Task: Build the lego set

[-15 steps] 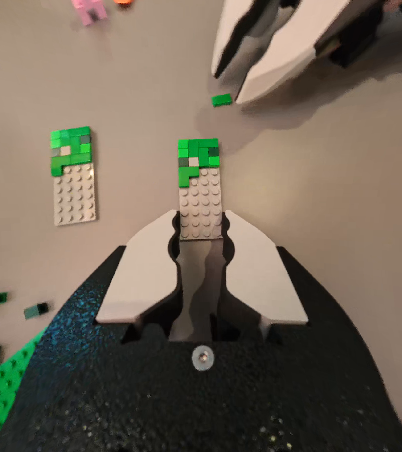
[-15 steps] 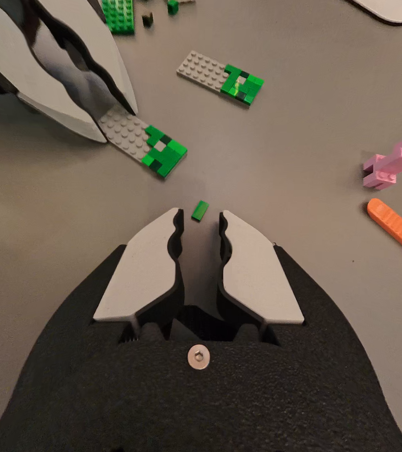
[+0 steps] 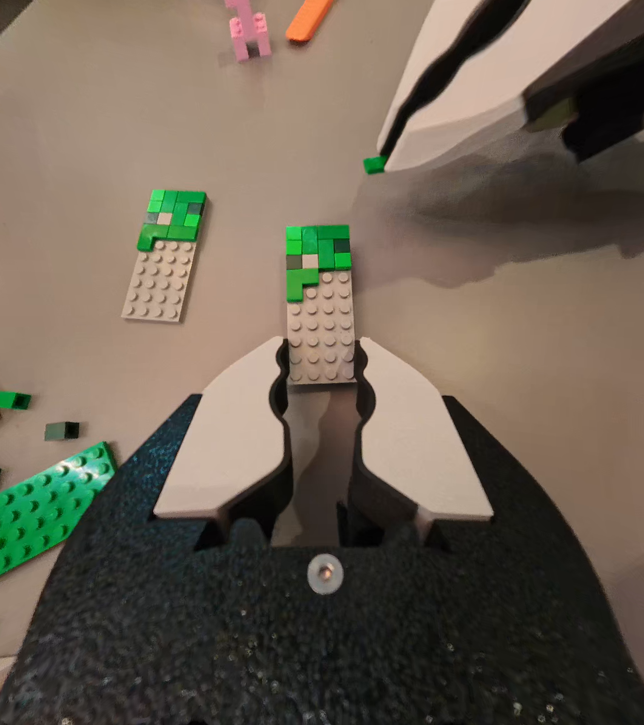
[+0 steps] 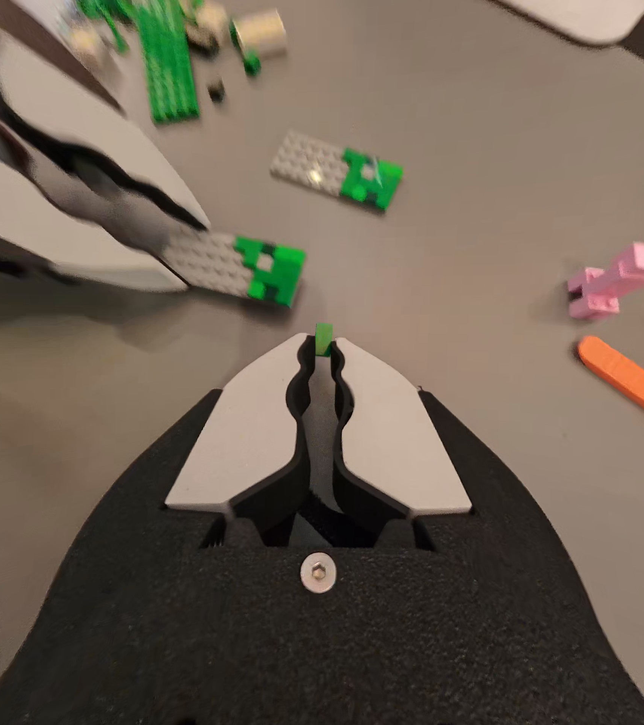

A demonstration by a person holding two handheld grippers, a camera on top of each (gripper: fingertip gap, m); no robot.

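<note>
My left gripper [image 3: 320,347] is shut on the near end of a grey studded plate [image 3: 322,314] that lies on the table, its far end covered with green tiles. The plate also shows in the right wrist view [image 4: 214,263], with the left gripper [image 4: 195,255] on it. My right gripper [image 4: 322,347] is shut on a small green tile [image 4: 322,339] that stands on edge between its tips, just short of the plate's tiled end. In the left wrist view the right gripper [image 3: 385,151] and the tile [image 3: 374,164] are at the upper right, beyond the plate.
A second grey plate with green tiles [image 3: 163,266] lies left of the held one. A large green plate [image 3: 18,521] and loose small bricks [image 3: 12,401] sit at the near left. A pink figure [image 4: 618,282] and an orange brick separator [image 4: 634,376] lie to the right. One gripper's finger ends stand about 9 cm off the other's. Measured from the fingertips, the orange brick separator [image 4: 634,376] is 15 cm or so from the right gripper and 25 cm from the left.
My right gripper has closed on the small green tile, which lay flat on the table before and now stands on edge between the tips. My left gripper still holds the grey plate.
</note>
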